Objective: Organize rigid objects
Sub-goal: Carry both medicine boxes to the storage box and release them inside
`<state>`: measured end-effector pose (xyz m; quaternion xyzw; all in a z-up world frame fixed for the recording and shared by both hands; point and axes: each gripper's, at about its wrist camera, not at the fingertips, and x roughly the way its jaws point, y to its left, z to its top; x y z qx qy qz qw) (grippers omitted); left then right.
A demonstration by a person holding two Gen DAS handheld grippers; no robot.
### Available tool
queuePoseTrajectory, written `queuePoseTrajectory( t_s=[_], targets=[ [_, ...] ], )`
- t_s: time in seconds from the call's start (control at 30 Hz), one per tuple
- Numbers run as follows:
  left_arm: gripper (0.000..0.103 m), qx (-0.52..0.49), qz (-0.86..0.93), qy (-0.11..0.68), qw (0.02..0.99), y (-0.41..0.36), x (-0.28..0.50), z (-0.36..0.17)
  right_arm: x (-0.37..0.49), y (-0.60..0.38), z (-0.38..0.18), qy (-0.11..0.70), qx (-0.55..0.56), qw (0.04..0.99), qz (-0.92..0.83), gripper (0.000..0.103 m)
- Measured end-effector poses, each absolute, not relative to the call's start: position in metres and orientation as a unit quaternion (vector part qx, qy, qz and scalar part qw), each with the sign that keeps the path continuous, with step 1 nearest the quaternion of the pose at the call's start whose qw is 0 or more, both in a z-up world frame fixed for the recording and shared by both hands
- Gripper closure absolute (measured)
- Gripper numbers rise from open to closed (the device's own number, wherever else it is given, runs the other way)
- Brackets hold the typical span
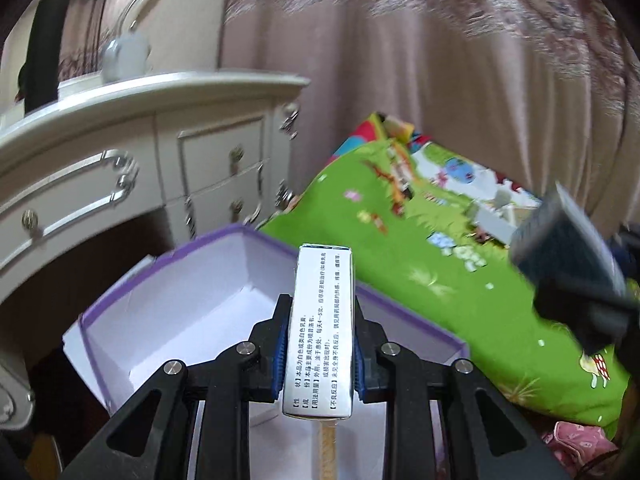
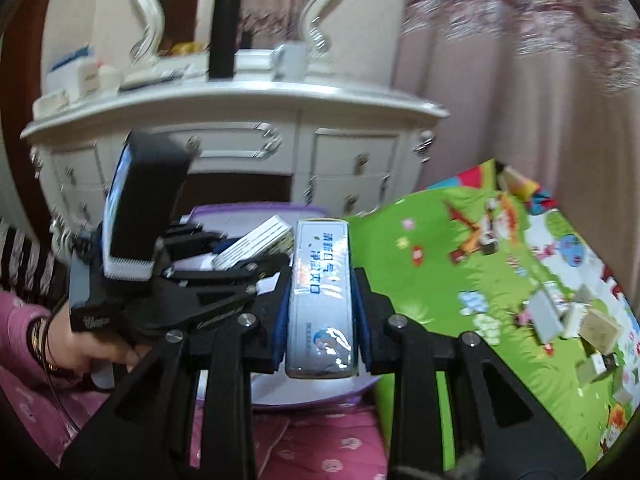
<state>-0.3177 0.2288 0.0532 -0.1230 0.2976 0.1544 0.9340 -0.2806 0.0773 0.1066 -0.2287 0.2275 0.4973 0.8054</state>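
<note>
My left gripper (image 1: 319, 312) is shut on a narrow white carton (image 1: 322, 332) printed with black text, held over the white inside of an open purple-rimmed box (image 1: 176, 308). My right gripper (image 2: 320, 284) is shut on a long silver-white box (image 2: 322, 300) with blue lettering, held at the near right edge of the same purple box (image 2: 256, 216). In the right wrist view the left gripper (image 2: 224, 256) shows at the left with its white carton (image 2: 256, 246) over the box, a hand (image 2: 88, 344) gripping its handle.
A white dresser (image 1: 120, 152) with drawers stands behind the box, holding a black bottle (image 2: 225, 36) and a grey cup (image 2: 294, 60). A green play mat (image 2: 460, 264) spreads to the right with several small boxes (image 2: 576, 320) scattered on it. Pink curtains hang behind.
</note>
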Motion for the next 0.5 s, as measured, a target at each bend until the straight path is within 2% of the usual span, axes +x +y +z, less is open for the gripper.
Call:
queuePoseTrajectory(
  t_s=[0.4, 0.43, 0.47, 0.5],
  targets=[
    [0.074, -0.164, 0.242, 0.382, 0.877, 0.282, -0.324, 0.011, -0.302, 0.125, 0.043, 0.274, -0.307, 0.724, 0.554, 0.071],
    [0.066, -0.168, 0.254, 0.391, 0.868, 0.286, -0.324, 0.007, -0.303, 0.125, 0.039, 0.279, -0.305, 0.717, 0.561, 0.07],
    [0.047, -0.169, 0.268, 0.401, 0.859, 0.289, -0.324, 0.004, -0.303, 0.125, 0.037, 0.28, -0.304, 0.715, 0.564, 0.069],
    [0.035, -0.169, 0.286, 0.41, 0.849, 0.292, -0.323, 0.001, -0.302, 0.123, 0.035, 0.285, -0.301, 0.713, 0.566, 0.065]
  ],
)
